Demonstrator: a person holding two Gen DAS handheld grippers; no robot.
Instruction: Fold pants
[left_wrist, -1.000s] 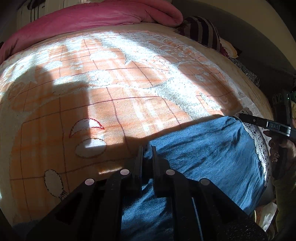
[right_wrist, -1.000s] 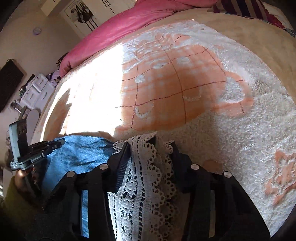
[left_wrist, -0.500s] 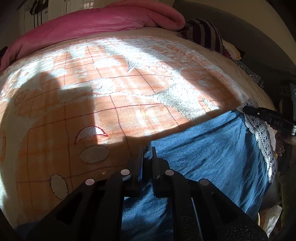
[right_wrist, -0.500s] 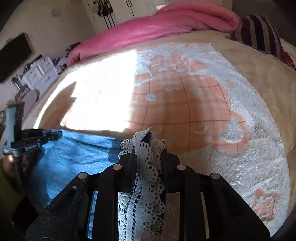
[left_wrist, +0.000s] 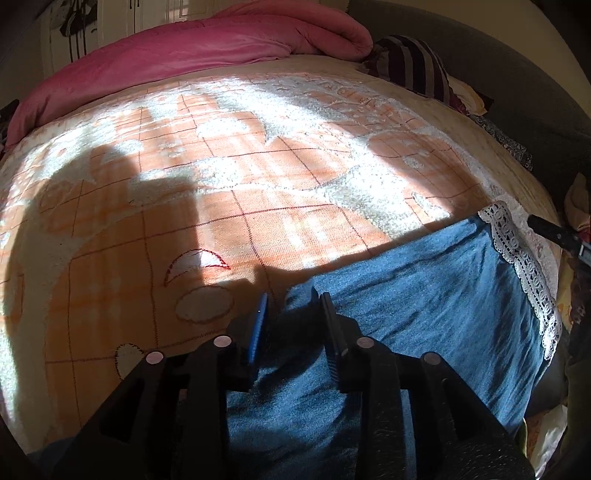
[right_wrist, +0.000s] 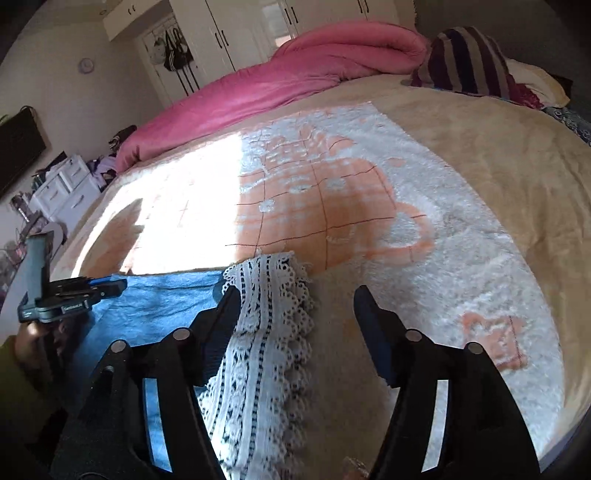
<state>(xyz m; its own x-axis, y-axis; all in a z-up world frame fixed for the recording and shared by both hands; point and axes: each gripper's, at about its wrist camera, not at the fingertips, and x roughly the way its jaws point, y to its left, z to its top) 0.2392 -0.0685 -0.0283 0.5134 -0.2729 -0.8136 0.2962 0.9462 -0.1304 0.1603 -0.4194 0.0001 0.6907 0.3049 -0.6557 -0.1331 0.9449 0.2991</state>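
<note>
Blue denim pants (left_wrist: 436, 295) with a white lace hem (left_wrist: 517, 254) lie flat at the near edge of the bed. My left gripper (left_wrist: 293, 299) is open, its jaws apart over the pants' left corner, cloth lying loose between them. My right gripper (right_wrist: 295, 295) is open over the lace hem (right_wrist: 266, 332), which lies against its left finger (right_wrist: 225, 310). The left gripper shows in the right wrist view (right_wrist: 74, 291) at the pants' far end. The right gripper's tip shows in the left wrist view (left_wrist: 554, 232).
The bed carries an orange and white fuzzy blanket (left_wrist: 258, 177). A pink duvet (left_wrist: 192, 55) and a striped pillow (left_wrist: 410, 66) lie at the head. White drawers (right_wrist: 62, 188) and wardrobes (right_wrist: 221, 33) stand beyond the bed's left side.
Both grippers have opened and let go of the pants. The pants have been carried onto the bed and now lie spread flat.
</note>
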